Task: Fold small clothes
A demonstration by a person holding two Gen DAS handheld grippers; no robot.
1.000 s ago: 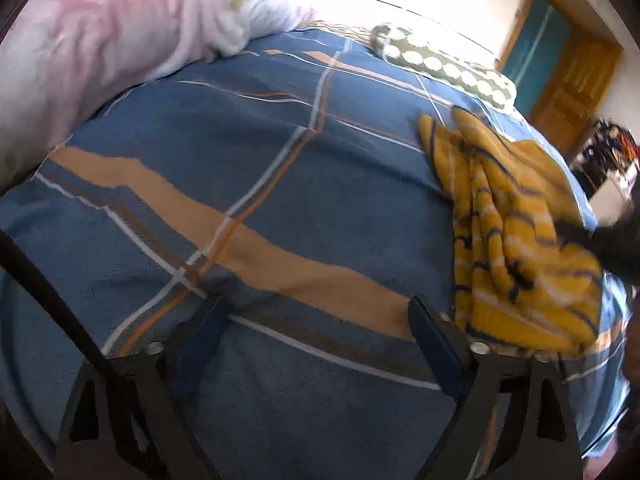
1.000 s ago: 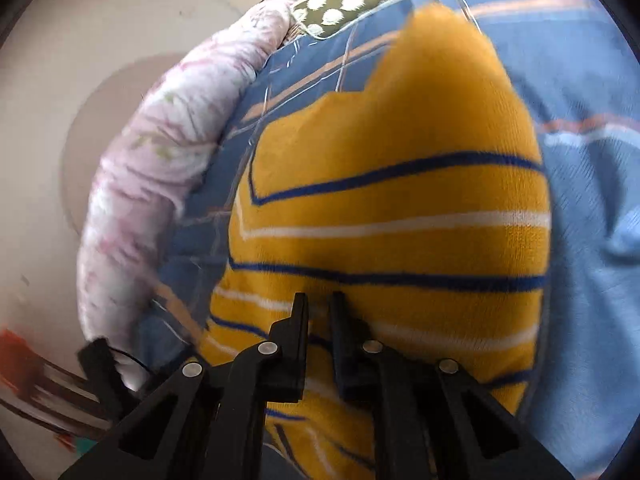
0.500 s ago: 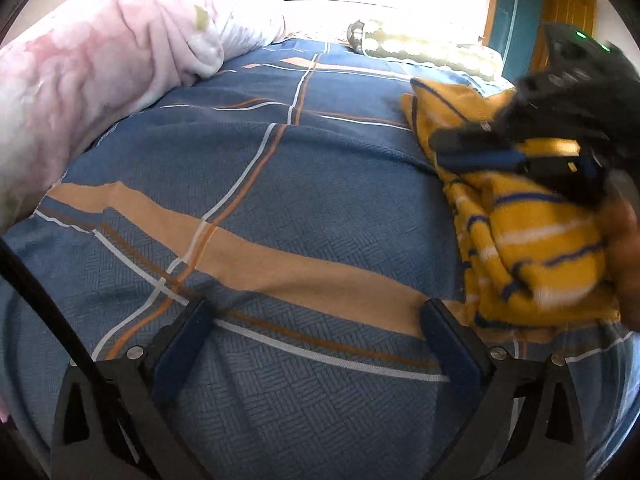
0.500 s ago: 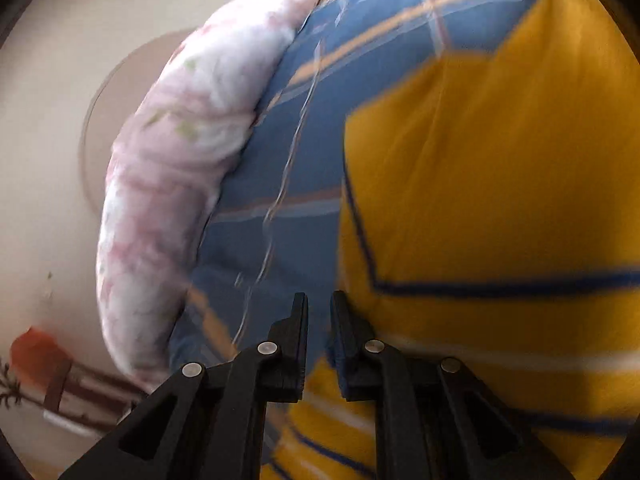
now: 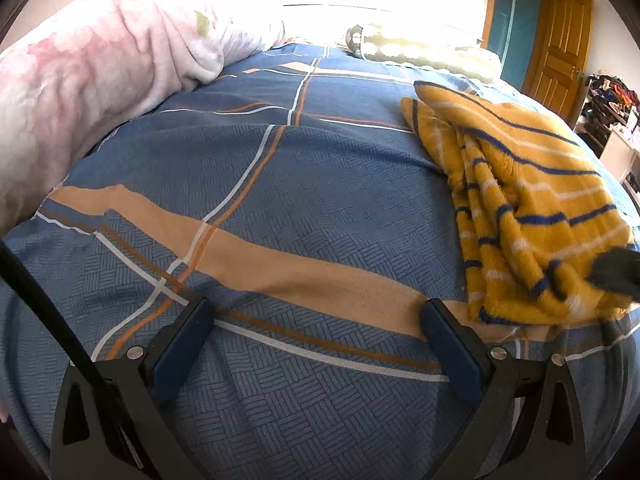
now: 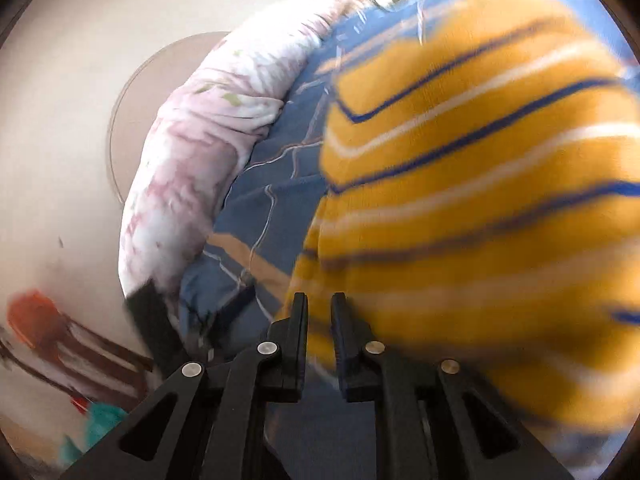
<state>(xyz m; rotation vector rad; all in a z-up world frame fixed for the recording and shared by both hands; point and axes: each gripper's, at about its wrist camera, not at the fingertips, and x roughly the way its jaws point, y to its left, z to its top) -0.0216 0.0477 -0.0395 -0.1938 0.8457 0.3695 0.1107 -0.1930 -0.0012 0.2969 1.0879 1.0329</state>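
A yellow garment with blue and white stripes [image 5: 520,200] lies folded in a long bundle on the right side of the blue plaid bed cover [image 5: 280,200]. My left gripper [image 5: 316,320] is open and empty, low over the cover, left of the garment. My right gripper [image 6: 319,312] has its jaws nearly closed, with nothing seen between them, at the garment's near edge [image 6: 460,200]. A dark tip of the right gripper [image 5: 616,268] shows at the garment's near right corner in the left wrist view. The right wrist view is blurred.
A pink floral quilt roll [image 5: 80,92] lies along the left side of the bed. A green dotted pillow [image 5: 400,48] is at the far end. A wooden door [image 5: 560,48] and a cluttered shelf [image 5: 608,100] stand beyond the bed at right.
The right gripper has come down from over the garment's middle to its near right corner. The garment now lies flatter. The left gripper has barely moved.
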